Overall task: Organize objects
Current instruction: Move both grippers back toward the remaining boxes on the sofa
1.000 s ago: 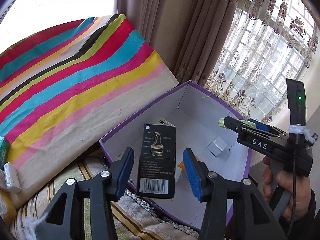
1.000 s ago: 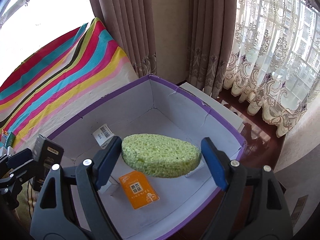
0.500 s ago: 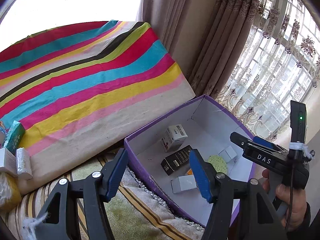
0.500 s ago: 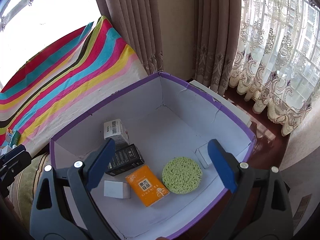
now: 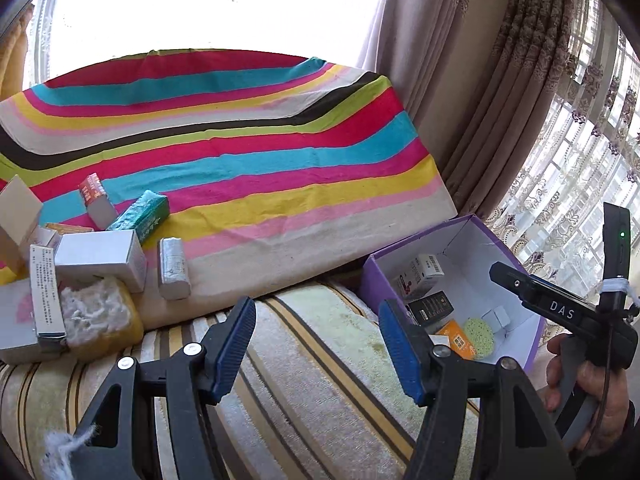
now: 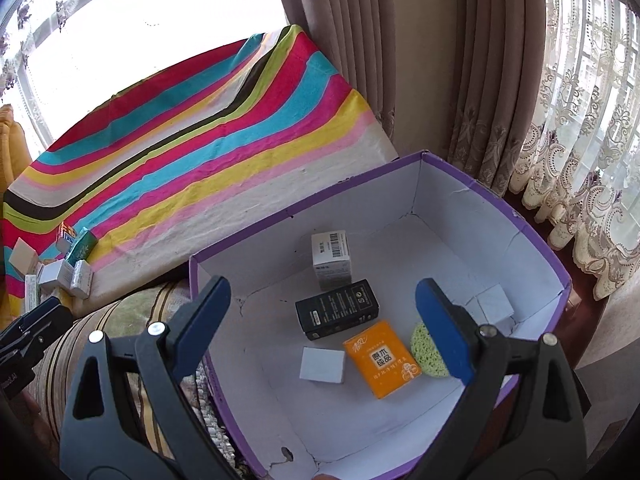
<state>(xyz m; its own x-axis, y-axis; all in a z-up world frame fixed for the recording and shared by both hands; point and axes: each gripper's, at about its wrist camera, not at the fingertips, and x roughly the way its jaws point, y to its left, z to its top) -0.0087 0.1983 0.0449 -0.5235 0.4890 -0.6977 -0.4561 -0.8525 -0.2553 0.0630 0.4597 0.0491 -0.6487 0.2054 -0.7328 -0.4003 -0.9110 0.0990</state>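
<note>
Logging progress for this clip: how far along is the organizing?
Done: the purple box already holds the sponge, black box, orange pack and some white boxes. In hand: nothing; the left gripper and right gripper have open, empty jaws. Left: the pile of boxes on the striped cloth.

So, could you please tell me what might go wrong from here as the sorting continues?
The loose boxes lean on one another against the striped cushion, so pulling one out with the open left tool may topple the others. The purple box seems to sit at the sofa's edge, so a nudge from the right tool might tip it.
</note>
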